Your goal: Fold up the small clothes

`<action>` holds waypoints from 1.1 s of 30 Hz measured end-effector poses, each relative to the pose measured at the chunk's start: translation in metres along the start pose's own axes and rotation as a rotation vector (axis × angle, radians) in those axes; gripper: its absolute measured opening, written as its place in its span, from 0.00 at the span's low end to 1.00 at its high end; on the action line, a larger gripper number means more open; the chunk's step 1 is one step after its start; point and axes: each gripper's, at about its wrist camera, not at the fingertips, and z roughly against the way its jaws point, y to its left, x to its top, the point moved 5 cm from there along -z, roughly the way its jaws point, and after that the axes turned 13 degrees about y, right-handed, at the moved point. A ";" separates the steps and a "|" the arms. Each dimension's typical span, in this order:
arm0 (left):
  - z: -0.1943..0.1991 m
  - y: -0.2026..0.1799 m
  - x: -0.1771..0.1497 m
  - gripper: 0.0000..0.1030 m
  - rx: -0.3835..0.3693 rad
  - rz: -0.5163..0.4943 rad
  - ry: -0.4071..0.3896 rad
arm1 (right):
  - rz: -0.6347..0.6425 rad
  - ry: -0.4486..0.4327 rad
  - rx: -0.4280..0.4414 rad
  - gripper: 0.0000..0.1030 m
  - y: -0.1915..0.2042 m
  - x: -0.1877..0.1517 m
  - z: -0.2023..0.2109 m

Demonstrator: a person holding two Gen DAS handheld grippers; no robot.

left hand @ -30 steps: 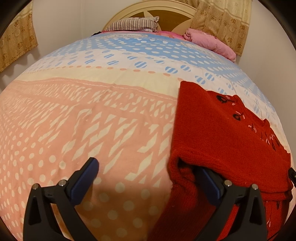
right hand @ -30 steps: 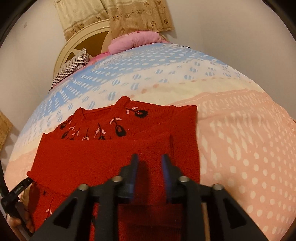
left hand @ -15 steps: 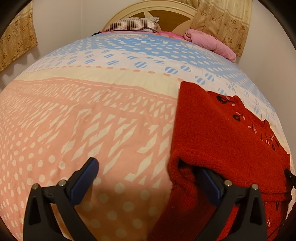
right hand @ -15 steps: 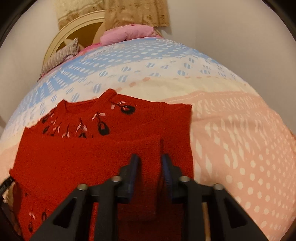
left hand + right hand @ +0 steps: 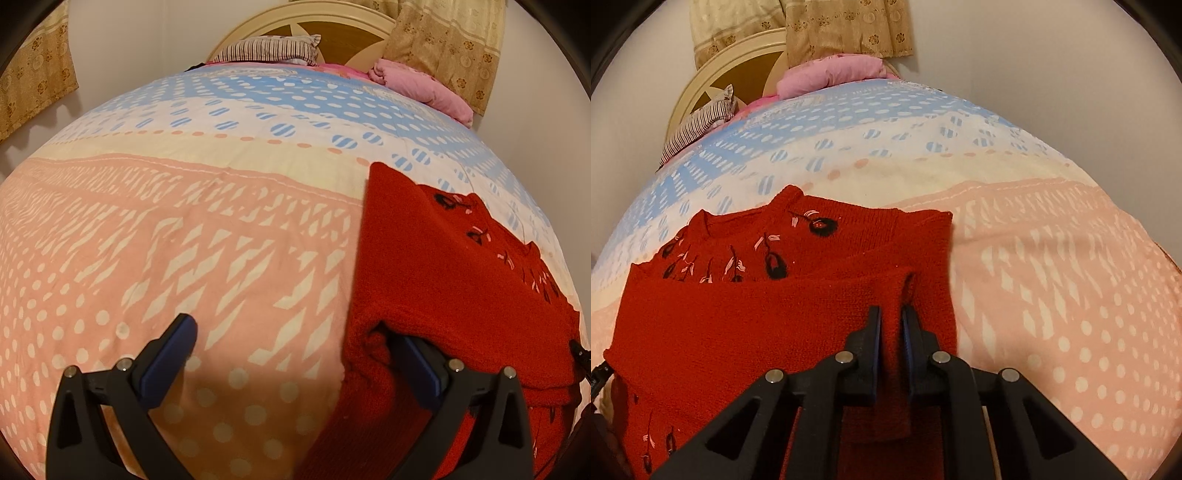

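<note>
A red knitted sweater [image 5: 746, 314] with dark flower embroidery lies partly folded on the bed's patterned duvet [image 5: 184, 236], at the right in the left wrist view. The right gripper [image 5: 891, 325] has just been closing; its jaws pinch a fold of the sweater. The left gripper [image 5: 291, 354] has its jaws spread, one finger tucked under the sweater's near edge. A pink pillow [image 5: 831, 72] rests by the far headboard [image 5: 340, 33].

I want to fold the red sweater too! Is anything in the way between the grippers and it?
Nothing visible is. The right gripper is already pinching a fold of the red sweater, having just closed on it. The left gripper is wide open, with one finger tucked under the sweater's edge and the other over the bedspread.
</note>
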 end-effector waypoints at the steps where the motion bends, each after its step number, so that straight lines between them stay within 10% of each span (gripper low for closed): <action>1: 0.001 0.001 0.000 1.00 -0.014 0.004 -0.001 | -0.009 0.006 0.022 0.13 -0.002 0.000 0.002; 6: 0.012 0.011 -0.005 1.00 -0.147 0.004 -0.006 | -0.105 -0.074 0.120 0.18 -0.023 -0.017 0.062; 15: 0.076 0.061 -0.070 1.00 -0.294 -0.218 0.004 | 0.080 -0.279 0.023 0.21 -0.071 -0.114 0.230; 17: 0.096 0.070 -0.088 1.00 -0.295 -0.287 -0.019 | 0.124 -0.257 0.054 0.45 -0.080 -0.145 0.253; 19: 0.113 0.077 -0.107 1.00 -0.304 -0.352 -0.036 | 0.157 -0.221 0.104 0.57 -0.082 -0.170 0.260; 33: 0.122 0.069 -0.215 1.00 -0.406 -0.526 0.086 | 0.164 0.120 0.298 0.57 -0.060 -0.291 0.173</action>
